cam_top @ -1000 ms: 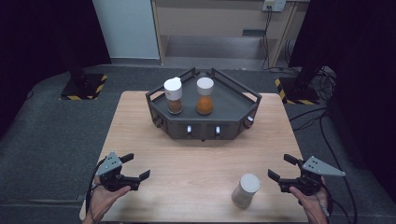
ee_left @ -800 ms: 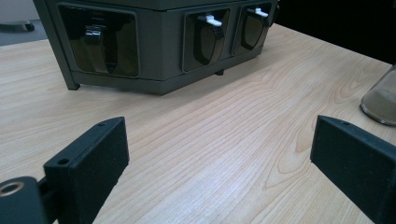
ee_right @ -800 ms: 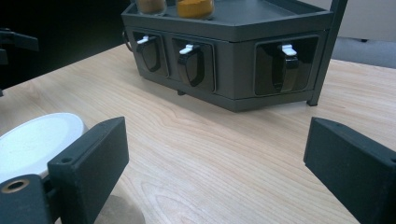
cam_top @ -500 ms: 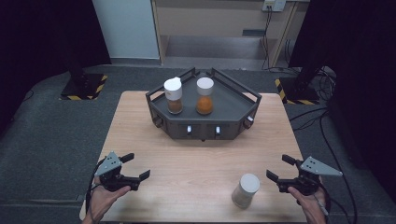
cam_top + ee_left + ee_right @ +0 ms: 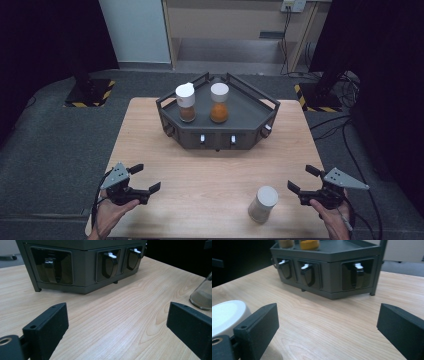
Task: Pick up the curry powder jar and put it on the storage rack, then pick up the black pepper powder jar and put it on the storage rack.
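On the left side of the wooden table (image 5: 210, 180), the left gripper (image 5: 142, 179) sits in the person's left hand (image 5: 107, 215), low over the wood. Its two black jaws are wide apart with only bare wood between them. The left gripper view looks low along the table, so it shows the little levers with white tips on the front of the dark grey rack (image 5: 85, 267), and the glass bottom of a jar (image 5: 203, 296) at the far right edge. The high view looks down into the rack (image 5: 252, 107) and shows two spice jars standing side by side in it: one with brown powder (image 5: 186, 102) and one with orange powder (image 5: 219, 103), both with white lids.

Nearer the right, the loose jar with the white lid (image 5: 263, 204) stands upright on the table, just beside the right gripper (image 5: 305, 181) and not touching it. The right gripper's jaws have just been opening and now stand wide apart, with nothing between them. In the right gripper view, the jar's white lid (image 5: 227, 313) peeks out behind the left jaw, which hides part of it.
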Demonstrator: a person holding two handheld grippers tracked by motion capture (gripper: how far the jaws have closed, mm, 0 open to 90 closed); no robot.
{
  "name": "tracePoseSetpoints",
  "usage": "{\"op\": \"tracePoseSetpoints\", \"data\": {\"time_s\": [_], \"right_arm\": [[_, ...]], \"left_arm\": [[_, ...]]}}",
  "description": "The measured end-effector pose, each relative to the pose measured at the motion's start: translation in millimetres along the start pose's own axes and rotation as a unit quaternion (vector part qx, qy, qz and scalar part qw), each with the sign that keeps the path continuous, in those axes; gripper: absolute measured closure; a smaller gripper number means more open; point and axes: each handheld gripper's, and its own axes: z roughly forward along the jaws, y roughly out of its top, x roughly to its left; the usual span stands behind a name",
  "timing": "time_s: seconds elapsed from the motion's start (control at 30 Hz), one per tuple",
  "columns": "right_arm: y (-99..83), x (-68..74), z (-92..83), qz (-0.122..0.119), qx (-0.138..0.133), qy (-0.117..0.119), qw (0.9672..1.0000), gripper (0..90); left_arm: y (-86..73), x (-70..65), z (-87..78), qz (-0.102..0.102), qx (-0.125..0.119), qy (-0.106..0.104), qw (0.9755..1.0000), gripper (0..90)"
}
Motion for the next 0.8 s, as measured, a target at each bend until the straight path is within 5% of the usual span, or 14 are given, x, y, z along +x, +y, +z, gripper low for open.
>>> {"op": "tracePoseSetpoints", "data": {"time_s": [0.8], "right_arm": [[-0.7, -0.5, -5.2, 0.01, -0.006, -0.007, 0.9999, 3.1]], "left_arm": [[0.4, -0.8, -0.3, 0.001, 0.001, 0.001, 1.0, 2.3]]}}
